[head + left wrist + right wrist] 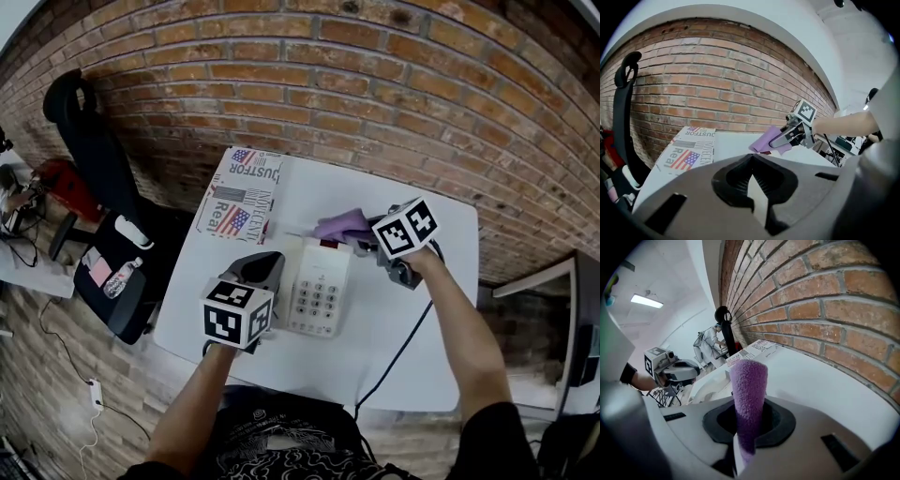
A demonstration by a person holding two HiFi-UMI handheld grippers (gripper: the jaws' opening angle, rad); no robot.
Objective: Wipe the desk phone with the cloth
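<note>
A white desk phone with a keypad lies in the middle of the white table. My right gripper is shut on a purple cloth, which it holds over the phone's far end. In the right gripper view the cloth sticks up from between the closed jaws. My left gripper rests against the phone's left side, covering it. Its jaws look shut, and nothing shows between them in the left gripper view. That view shows the right gripper and the cloth ahead.
A printed newspaper lies on the table's far left corner. A brick wall runs just behind the table. A black chair with a bottle on it stands at the left. A cable trails from the right gripper across the table.
</note>
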